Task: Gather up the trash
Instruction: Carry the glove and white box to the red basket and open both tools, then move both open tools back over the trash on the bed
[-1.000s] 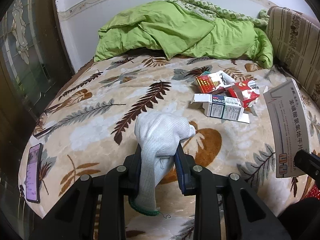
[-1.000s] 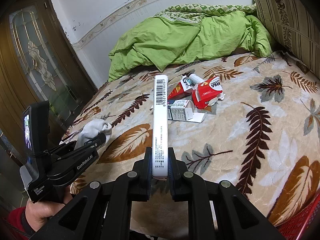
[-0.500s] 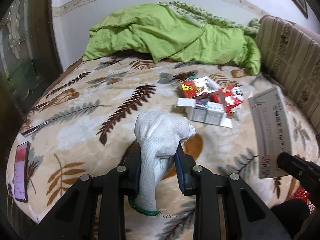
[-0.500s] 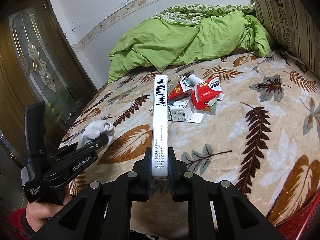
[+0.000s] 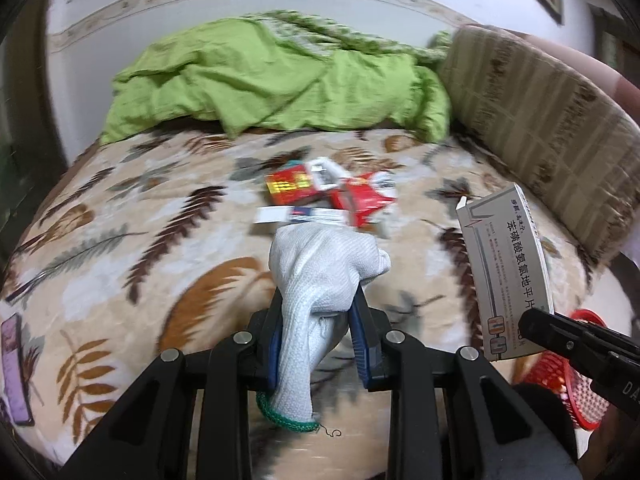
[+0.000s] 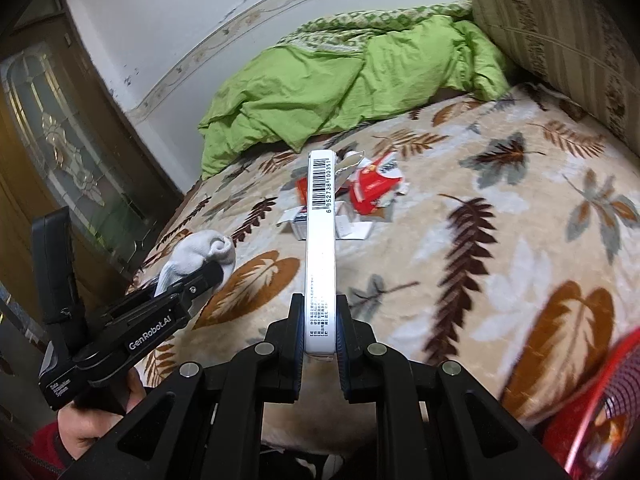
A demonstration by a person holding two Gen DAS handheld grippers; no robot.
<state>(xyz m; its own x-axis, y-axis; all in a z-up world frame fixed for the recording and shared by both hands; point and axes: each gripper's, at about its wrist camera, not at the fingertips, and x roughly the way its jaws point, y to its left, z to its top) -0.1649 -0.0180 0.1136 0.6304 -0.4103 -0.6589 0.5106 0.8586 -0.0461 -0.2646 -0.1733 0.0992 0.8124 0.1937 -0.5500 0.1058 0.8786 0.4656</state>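
My left gripper (image 5: 318, 308) is shut on a white knit glove (image 5: 320, 276) with a green cuff, held above the bed's near edge; it shows at the left of the right wrist view (image 6: 200, 256). My right gripper (image 6: 319, 312) is shut on a flat white medicine box (image 6: 320, 232) with a barcode, held edge-on; the left wrist view shows its printed face (image 5: 506, 272). Red and white crumpled cartons (image 5: 332, 196) lie mid-bed, also in the right wrist view (image 6: 372, 188). A red mesh basket (image 6: 600, 412) sits low at the right, also in the left wrist view (image 5: 568, 376).
The bed has a leaf-print blanket (image 5: 160, 240). A green quilt (image 5: 280, 80) is heaped at its far end. A striped cushion (image 5: 540, 120) lines the right side. A phone (image 5: 16, 364) lies at the left edge. A glass-panelled door (image 6: 52, 152) stands left.
Both grippers have swung to the right with their loads. The red basket has come into view at the lower right of both views. The left view is now blurred by motion.
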